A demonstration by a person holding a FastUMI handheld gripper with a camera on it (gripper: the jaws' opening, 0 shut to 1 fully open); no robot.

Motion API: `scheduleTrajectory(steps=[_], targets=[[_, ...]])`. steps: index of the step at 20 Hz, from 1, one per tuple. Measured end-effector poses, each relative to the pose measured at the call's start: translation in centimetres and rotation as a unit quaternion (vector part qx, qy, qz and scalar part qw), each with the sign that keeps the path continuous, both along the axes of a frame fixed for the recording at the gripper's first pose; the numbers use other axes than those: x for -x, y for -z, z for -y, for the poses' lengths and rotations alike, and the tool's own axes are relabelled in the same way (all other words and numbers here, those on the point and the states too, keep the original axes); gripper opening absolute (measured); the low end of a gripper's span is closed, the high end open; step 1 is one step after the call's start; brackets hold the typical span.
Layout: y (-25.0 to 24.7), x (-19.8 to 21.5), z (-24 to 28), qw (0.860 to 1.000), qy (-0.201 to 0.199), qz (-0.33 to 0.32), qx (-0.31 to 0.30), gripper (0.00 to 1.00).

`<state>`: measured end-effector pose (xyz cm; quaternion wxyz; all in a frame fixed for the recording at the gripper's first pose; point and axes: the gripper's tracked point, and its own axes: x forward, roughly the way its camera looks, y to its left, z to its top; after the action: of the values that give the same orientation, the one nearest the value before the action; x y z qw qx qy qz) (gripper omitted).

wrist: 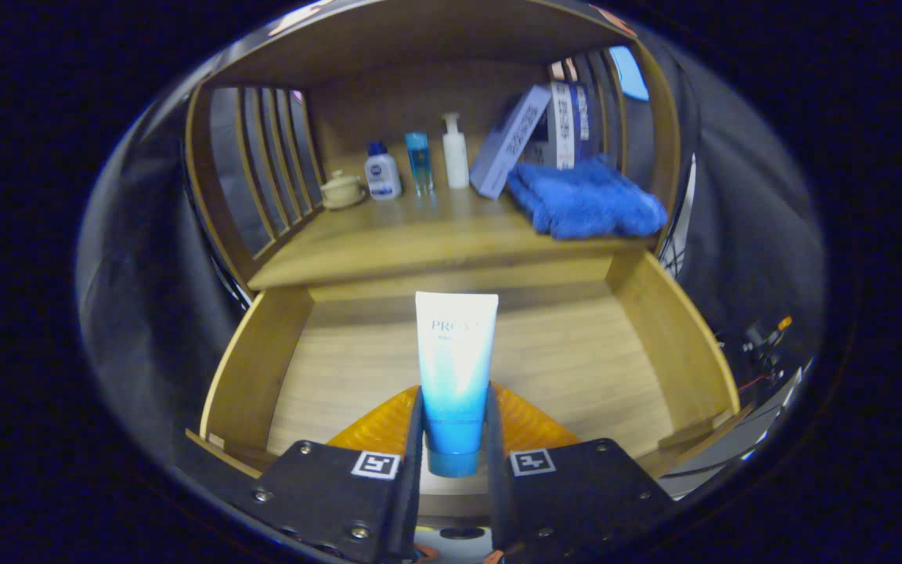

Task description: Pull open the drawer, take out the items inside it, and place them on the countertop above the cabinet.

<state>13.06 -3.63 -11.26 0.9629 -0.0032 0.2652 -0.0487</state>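
My gripper [455, 419] is shut on a white-to-blue squeeze tube [455, 360], both fingers [416, 427] pressing its lower part near the blue cap. The tube stands upright, cap toward me, above the pulled-out wooden drawer [251, 368]. The drawer's floor shows bare wood around the tube. Beyond the drawer lies the wooden countertop [420, 243] of the cabinet, under a shelf.
On the countertop stand a small cream jar [341, 190], a white-and-blue bottle [382, 172], a blue bottle [419, 163] and a white pump bottle [456, 153]. Leaning boxes [510, 141] and a folded blue towel [588, 200] fill its right side. Slatted wooden sides [267, 164] flank it.
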Motion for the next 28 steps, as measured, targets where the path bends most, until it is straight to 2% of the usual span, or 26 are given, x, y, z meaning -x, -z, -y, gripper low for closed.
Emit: scheduleTrajectory(steps=[4, 7, 9, 14, 18, 23, 28], targets=[[-6.7, 0.2, -0.3, 0.991, -0.027, 0.109, 0.074, 0.37], [-10.3, -1.6, -1.7, 0.982, -0.049, 0.152, 0.105, 0.36], [-11.7, -3.1, -2.4, 0.980, -0.050, 0.160, 0.108, 0.37], [-11.2, -9.3, -3.2, 0.988, -0.040, 0.136, 0.069, 0.36], [-8.6, -14.2, -2.8, 0.990, -0.031, 0.118, 0.075, 0.37], [-4.9, -18.3, -2.4, 0.992, -0.017, 0.104, 0.066, 0.37], [-4.4, -21.6, -3.0, 0.991, -0.012, 0.125, 0.039, 0.37]])
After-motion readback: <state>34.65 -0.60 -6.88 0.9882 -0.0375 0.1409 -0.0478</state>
